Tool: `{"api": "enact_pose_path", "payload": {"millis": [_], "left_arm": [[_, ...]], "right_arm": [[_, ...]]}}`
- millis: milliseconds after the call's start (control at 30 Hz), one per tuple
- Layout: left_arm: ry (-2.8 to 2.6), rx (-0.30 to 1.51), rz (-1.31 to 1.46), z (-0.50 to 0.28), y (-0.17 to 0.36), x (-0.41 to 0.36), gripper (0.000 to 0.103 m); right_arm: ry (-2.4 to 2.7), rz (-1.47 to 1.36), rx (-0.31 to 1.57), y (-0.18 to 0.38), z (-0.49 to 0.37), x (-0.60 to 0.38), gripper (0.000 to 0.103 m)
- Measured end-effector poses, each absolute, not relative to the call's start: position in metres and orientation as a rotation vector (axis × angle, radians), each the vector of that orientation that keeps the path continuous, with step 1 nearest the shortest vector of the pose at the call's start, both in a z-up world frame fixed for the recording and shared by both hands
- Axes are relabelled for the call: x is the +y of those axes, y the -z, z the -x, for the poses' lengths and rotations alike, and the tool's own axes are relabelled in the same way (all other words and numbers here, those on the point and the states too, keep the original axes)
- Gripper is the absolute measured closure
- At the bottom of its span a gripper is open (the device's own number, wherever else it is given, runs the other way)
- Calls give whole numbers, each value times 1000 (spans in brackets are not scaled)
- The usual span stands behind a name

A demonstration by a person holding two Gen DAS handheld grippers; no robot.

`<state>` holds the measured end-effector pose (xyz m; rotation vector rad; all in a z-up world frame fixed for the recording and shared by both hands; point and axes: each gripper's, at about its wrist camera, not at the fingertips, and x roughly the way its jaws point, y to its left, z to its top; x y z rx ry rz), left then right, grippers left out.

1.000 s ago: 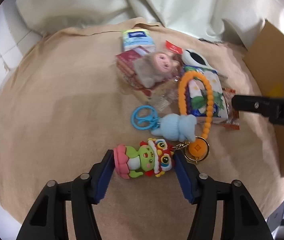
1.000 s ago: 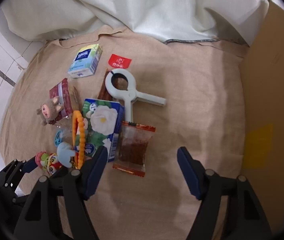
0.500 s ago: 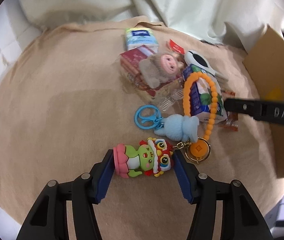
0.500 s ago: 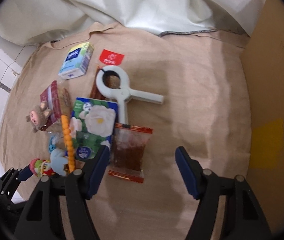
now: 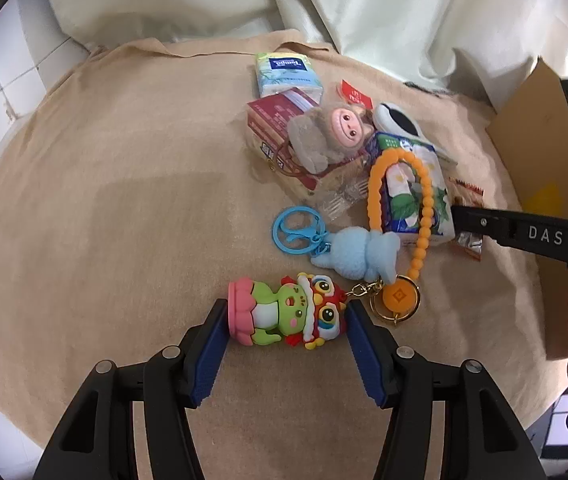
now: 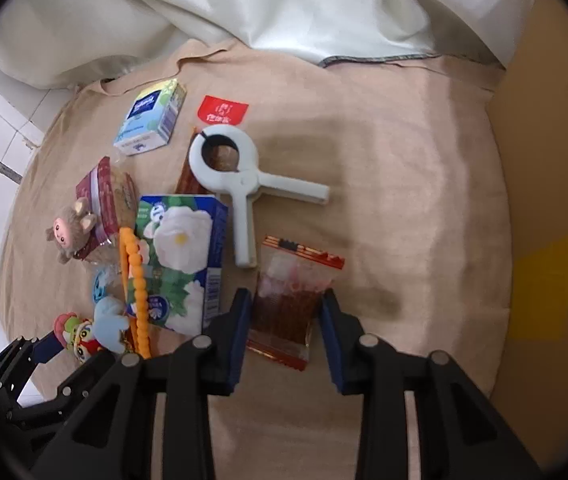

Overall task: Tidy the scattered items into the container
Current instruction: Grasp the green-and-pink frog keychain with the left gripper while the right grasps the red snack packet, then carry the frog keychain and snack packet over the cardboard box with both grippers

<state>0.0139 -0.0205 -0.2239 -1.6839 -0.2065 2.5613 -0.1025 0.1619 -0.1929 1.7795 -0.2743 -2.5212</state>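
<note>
Bracketing a green frog figurine with a red lion-dance hat and pink lotus base (image 5: 284, 312), the left gripper (image 5: 287, 344) has its blue-padded jaws against the toy's two ends, the left pad on the pink base and the right pad just at the hat; whether it is squeezing cannot be told. A gold clasp joins the figurine to an orange coin charm (image 5: 397, 298) on an orange beaded loop strap (image 5: 399, 208). Just beyond lies a pale blue plush keychain (image 5: 357, 254) with a blue ring clasp (image 5: 293, 230).

The right gripper (image 6: 284, 320) stands parted around the lower half of a clear snack packet with red ends (image 6: 293, 300), pads close on either side, not visibly pressing. Beside it to the left sits a blue tissue box printed with white flowers (image 6: 182, 256), the beaded strap draped over it. Farther out rest a large white plastic clamp (image 6: 240, 184), a small light-blue tissue pack (image 6: 150, 124), a red sachet (image 6: 223, 110) and a grey plush monkey (image 6: 70, 230) on a dark red wrapped cake (image 6: 102, 190). Everything lies on a tan cloth (image 6: 383, 160); the brown cardboard box (image 6: 555, 200) rises at the right edge.
</note>
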Motion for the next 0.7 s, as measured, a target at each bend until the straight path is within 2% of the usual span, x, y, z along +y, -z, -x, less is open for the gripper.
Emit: {"api": "enact_pose_path", "payload": {"millis": [233,700], "left_arm": [[-2545,-222,1646,-9,209,-25,45],[-2636,-170,1401,-2,80,-30,45]], "right_arm": [[2585,-1704,-306,162,92,167,65],[2699,-1395,-322,41,59,174,65]]}}
